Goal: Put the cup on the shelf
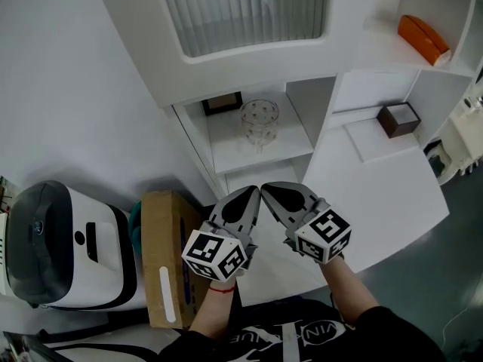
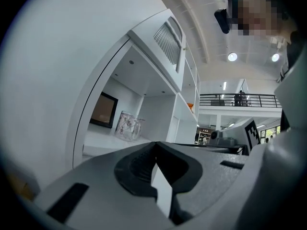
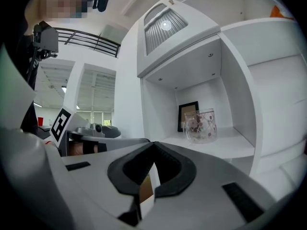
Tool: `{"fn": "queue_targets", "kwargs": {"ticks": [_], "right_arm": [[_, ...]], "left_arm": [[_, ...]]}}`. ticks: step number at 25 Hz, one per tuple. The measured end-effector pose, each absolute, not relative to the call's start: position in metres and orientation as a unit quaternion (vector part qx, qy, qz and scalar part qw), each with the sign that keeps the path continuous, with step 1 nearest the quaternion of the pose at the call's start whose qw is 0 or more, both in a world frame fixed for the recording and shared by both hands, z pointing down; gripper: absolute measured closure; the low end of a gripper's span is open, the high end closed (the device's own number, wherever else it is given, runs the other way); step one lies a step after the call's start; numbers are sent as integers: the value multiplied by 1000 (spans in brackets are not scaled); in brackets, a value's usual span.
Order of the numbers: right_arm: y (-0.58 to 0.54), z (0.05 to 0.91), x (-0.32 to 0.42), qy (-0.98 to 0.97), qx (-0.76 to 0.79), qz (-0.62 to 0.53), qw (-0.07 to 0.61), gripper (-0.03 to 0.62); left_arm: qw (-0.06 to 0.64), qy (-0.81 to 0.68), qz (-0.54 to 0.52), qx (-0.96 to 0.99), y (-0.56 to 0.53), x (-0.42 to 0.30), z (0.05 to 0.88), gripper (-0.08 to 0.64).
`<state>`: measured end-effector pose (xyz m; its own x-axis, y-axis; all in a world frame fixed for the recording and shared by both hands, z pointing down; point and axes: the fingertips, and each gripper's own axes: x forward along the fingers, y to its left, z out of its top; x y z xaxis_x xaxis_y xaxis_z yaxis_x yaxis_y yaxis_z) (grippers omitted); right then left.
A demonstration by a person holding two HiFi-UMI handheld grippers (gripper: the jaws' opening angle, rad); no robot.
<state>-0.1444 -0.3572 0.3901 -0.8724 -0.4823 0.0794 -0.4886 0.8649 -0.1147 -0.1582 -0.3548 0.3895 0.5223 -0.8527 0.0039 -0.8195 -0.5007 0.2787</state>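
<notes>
White shelf unit [image 1: 226,153] filled the upper head view. Low at the left sat a white-and-grey appliance [image 1: 60,247], with a cardboard box [image 1: 167,255] just beside it. Only the head view showed those two.

My left gripper [image 1: 254,192] and right gripper [image 1: 267,191] were side by side in front of the shelf, tips nearly touching each other. Each gripper's own view showed its jaws closed tip to tip with nothing between them (left gripper [image 2: 154,145], right gripper [image 3: 152,145]). Neither touched the cup.

Clear patterned glass cup [image 1: 259,121] stood upright on the open shelf, mouth up and long axis vertical. It was well apart from both grippers with nothing in between. I couldn't tell which way the handle pointed. Both gripper views showed it side-on (cup [image 2: 128,126], [image 3: 201,125]).

A dark picture frame [image 1: 222,102] leaned at the back wall just behind the cup. A small brown box [image 1: 398,119] sat on the ledge to the right, and an orange object [image 1: 423,38] lay on the shelf above.
</notes>
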Motion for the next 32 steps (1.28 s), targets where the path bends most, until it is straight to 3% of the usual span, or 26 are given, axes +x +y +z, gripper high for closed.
{"fn": "queue_targets", "kwargs": {"ticks": [32], "right_arm": [[-252, 396, -105, -983, 172, 50, 39, 589]], "left_arm": [[122, -550, -71, 823, -253, -119, 401, 552]]}}
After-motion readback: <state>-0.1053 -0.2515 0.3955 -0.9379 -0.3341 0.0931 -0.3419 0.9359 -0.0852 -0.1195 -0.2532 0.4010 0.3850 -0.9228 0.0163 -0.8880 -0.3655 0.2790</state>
